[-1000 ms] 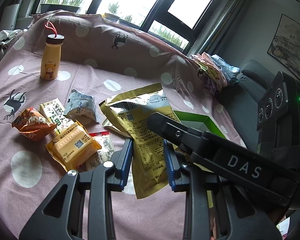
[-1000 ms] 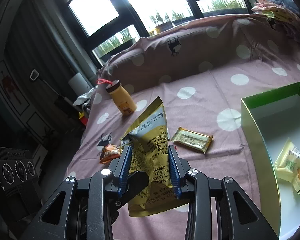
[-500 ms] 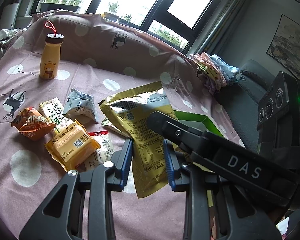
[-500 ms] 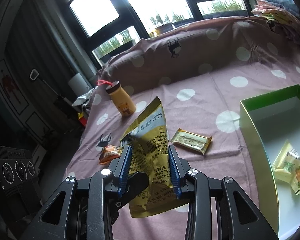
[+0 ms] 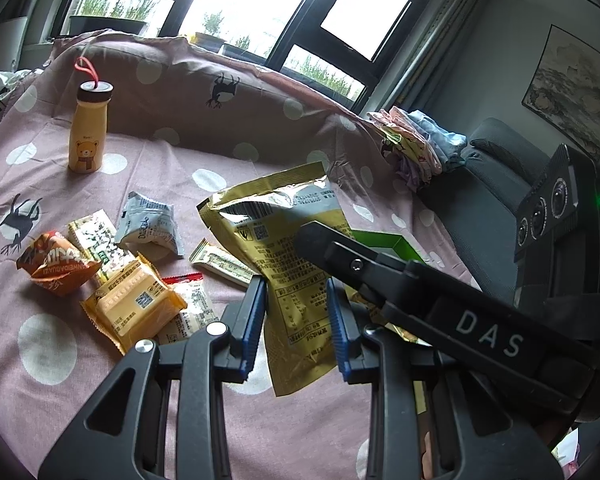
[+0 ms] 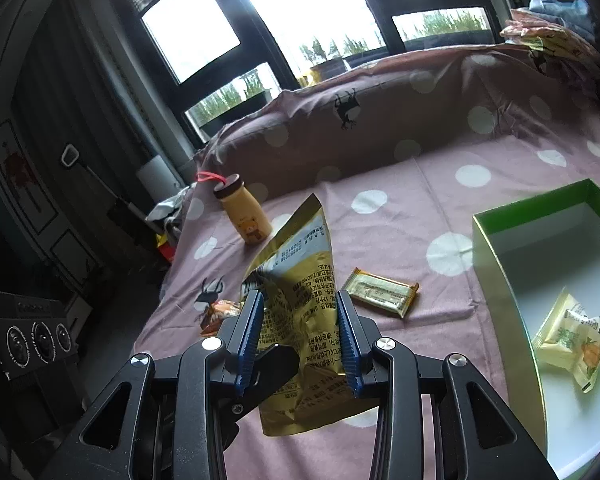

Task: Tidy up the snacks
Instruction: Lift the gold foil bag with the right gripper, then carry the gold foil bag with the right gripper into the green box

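Pink polka-dot sheet (image 5: 160,168) covers the whole surface. Green box (image 6: 488,248) with a white inside sits open on it at the right, and one pale yellow packet (image 6: 572,336) lies inside. Folded clothes pile (image 5: 416,148) is at the far right edge.

Gold snack bag (image 6: 300,280) is up off the sheet, tilted, top corner pointing away, just left of the box. Right gripper (image 6: 300,296) is about half closed. The bag's crumpled sides press against both blue pads, so it has the bag. In the left wrist view one right finger (image 5: 340,256) lies across the bag's face.

Left gripper (image 5: 296,284) has a similar gap, with its pads either side of the bag's lower part. Cannot tell if they actually pinch it.

Yellow bear bottle (image 5: 86,136) stands upright far left with a red loop on its cap, well apart from the rest.

The loose snack cluster left of the bag, all on the sheet:
- Orange-yellow packet (image 5: 132,308) overlaps a red-edged clear packet (image 5: 192,308).
- Orange packet (image 5: 56,264) is at the left end.
- White-green packet (image 5: 96,236) is beside it.
- Grey packet (image 5: 148,228) lies behind those.
- Gold bar wrapper (image 5: 220,264) lies flat, between the cluster and the box.
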A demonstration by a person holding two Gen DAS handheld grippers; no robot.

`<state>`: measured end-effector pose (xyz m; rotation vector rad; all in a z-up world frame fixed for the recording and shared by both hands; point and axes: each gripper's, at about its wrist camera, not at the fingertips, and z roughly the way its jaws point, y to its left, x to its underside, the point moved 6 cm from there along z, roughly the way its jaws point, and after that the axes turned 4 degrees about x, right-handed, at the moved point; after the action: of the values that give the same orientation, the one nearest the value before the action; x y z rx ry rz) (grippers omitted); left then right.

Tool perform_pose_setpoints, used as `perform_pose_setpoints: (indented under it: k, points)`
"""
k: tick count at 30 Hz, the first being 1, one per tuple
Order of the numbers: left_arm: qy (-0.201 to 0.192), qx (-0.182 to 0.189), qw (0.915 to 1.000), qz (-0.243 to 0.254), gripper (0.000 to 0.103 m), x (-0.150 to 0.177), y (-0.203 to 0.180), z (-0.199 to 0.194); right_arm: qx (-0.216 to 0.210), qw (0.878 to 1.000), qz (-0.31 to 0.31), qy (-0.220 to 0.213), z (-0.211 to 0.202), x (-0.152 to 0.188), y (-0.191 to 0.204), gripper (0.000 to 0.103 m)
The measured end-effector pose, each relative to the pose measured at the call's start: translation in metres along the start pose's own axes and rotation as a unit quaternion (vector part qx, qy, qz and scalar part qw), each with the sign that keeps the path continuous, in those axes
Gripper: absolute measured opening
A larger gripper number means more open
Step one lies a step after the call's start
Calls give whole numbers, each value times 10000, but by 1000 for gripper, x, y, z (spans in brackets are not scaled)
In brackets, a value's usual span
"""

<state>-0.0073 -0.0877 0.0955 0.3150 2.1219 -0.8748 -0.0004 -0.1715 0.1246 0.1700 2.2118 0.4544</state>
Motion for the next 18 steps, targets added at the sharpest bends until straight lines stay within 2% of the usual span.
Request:
perform_pose_setpoints:
  k: [13,18]
  points:
    - [88,233,9988,413,29,-12,-34,19,192,9986,226,-431,-25,-15,-25,38]
    - [179,358,9976,557,29,-14,-53,35,304,9966,477,-595,-37,-22,-47,38]
